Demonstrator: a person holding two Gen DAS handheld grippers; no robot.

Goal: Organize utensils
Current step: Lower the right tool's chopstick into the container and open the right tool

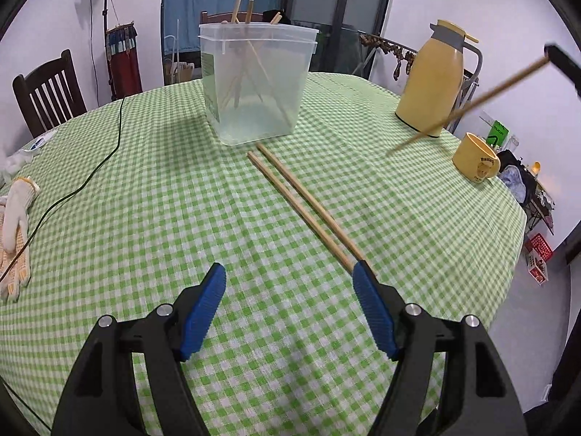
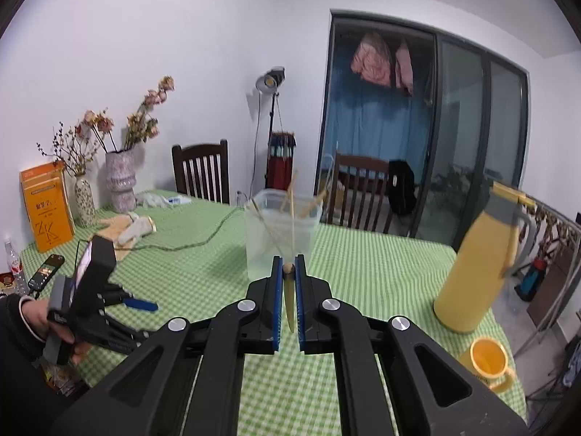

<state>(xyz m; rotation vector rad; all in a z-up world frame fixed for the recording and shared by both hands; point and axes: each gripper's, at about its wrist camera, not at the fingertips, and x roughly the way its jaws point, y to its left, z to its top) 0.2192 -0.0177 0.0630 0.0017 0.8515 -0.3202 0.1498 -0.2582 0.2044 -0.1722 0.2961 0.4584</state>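
Observation:
Two wooden chopsticks (image 1: 305, 203) lie side by side on the green checked tablecloth (image 1: 145, 189). Their near ends pass under the right fingertip of my left gripper (image 1: 288, 265), which hangs open above the cloth with nothing between its pads. Behind them a clear plastic tub (image 1: 258, 83) holds several chopsticks. My right gripper (image 2: 288, 259) is shut on a single chopstick (image 2: 289, 301), seen end-on in front of the tub (image 2: 281, 236). In the left wrist view this chopstick (image 1: 472, 103) slants down to the left from the right gripper (image 1: 561, 61) at the top right.
A yellow thermos (image 1: 432, 76) and a yellow mug (image 1: 475, 161) stand at the table's right edge. A work glove (image 1: 14, 225) and a green cable (image 1: 90, 178) lie at the left. An orange book (image 2: 45, 210), vases (image 2: 120, 181) and chairs (image 2: 201, 170) stand at the far side.

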